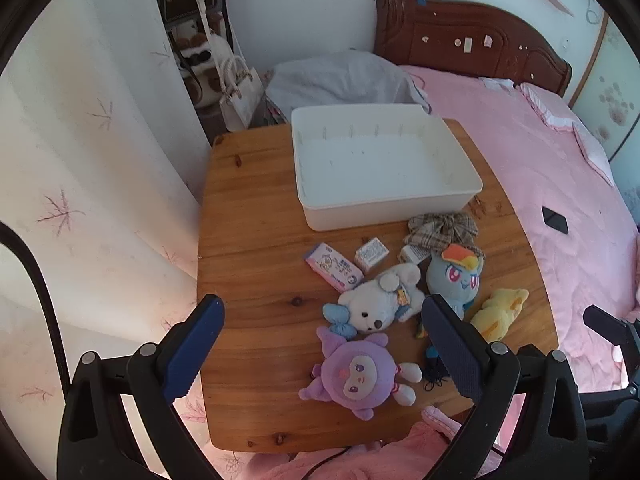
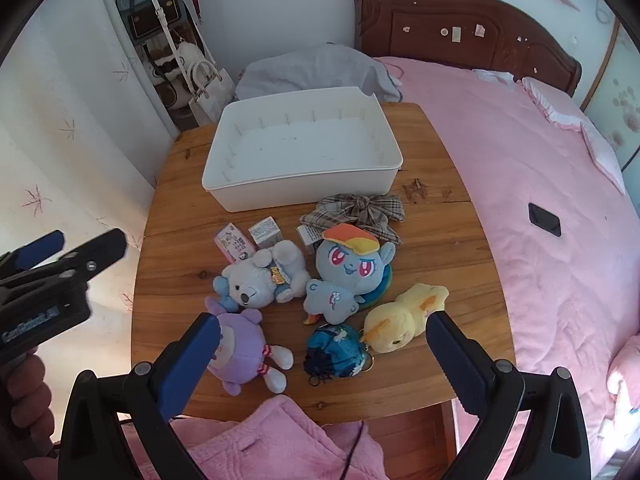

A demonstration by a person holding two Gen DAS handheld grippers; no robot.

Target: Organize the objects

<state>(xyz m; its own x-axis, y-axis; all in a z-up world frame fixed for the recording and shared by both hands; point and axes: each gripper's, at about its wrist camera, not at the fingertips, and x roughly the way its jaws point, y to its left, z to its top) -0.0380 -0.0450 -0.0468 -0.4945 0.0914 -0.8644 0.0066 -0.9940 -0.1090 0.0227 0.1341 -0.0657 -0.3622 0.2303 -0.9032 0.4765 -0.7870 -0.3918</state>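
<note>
An empty white bin (image 1: 460,176) (image 2: 304,188) stands at the back of the wooden table (image 1: 256,248) (image 2: 176,256). In front of it lie a white bear (image 1: 376,304) (image 2: 256,280), a purple plush (image 1: 356,372) (image 2: 244,352), a blue pony plush (image 1: 456,276) (image 2: 352,268), a yellow plush (image 1: 500,312) (image 2: 404,320), a dark blue pouch (image 2: 336,352), a plaid bow (image 1: 444,228) (image 2: 356,210), a pink packet (image 1: 334,266) (image 2: 234,246) and small boxes (image 1: 371,254) (image 2: 266,232). My left gripper (image 1: 322,344) is open above the purple plush. My right gripper (image 2: 322,360) is open above the pouch. Both are empty.
A pink bed (image 1: 560,184) (image 2: 540,168) with a black phone (image 1: 555,219) (image 2: 544,219) lies right of the table. A grey cloth (image 1: 344,80) lies behind the bin. Bags (image 1: 240,92) hang at the back left. A curtain (image 1: 80,200) is to the left. Pink fabric (image 2: 272,440) lies at the near edge.
</note>
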